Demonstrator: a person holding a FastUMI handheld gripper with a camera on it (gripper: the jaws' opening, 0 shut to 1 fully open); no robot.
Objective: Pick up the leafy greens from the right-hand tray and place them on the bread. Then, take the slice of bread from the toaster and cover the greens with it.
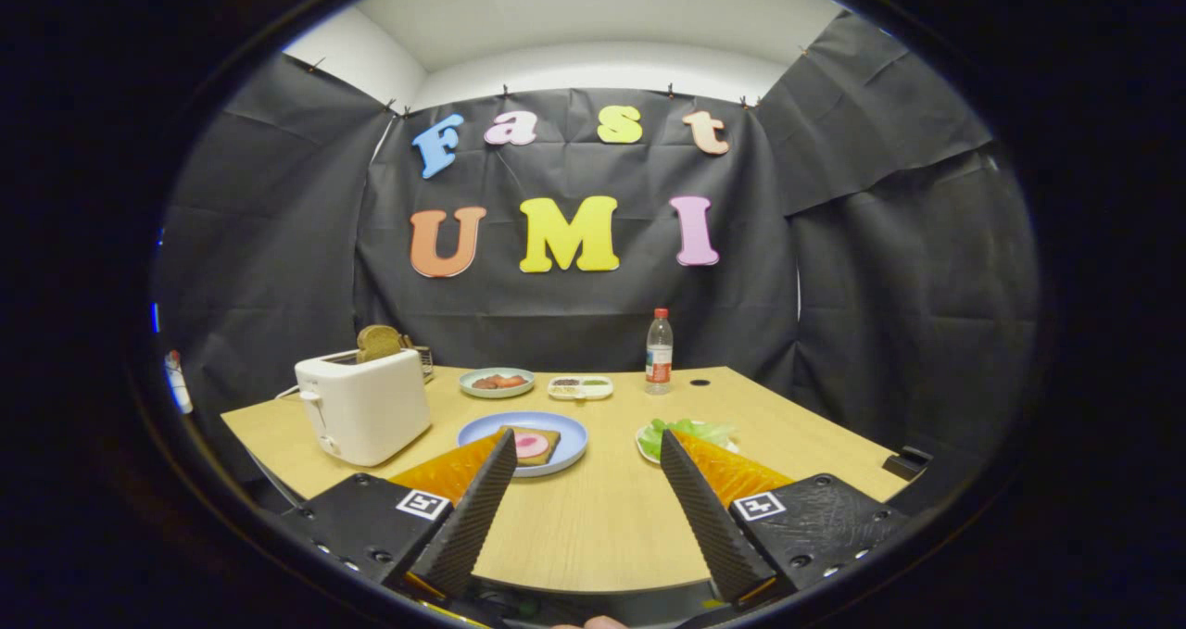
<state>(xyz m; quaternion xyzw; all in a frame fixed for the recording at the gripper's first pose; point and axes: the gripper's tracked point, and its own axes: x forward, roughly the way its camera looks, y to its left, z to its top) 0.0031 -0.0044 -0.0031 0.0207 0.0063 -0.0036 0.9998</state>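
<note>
Tongs (pixel 586 446) spread wide, nothing between the fingers. Leafy greens (pixel 687 431) just beyond the right fingertip; bread (pixel 532 445) on blue plate (pixel 569 426) by the left. Toaster (pixel 363 407) farther left.

white toaster (pixel 363 407), blue plate (pixel 565 428), green leafy greens (pixel 681 431)

Claw (pixel 586 448) spread wide, empty, above table (pixel 602 518), short of leafy greens (pixel 690 430).

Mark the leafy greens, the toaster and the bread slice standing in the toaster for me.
leafy greens (pixel 687 428), gripper view, on the light green leaves beyond the right finger.
toaster (pixel 366 408), gripper view, on its white front wall.
bread slice (pixel 378 343), gripper view, on the brown crust above the slot.
</note>
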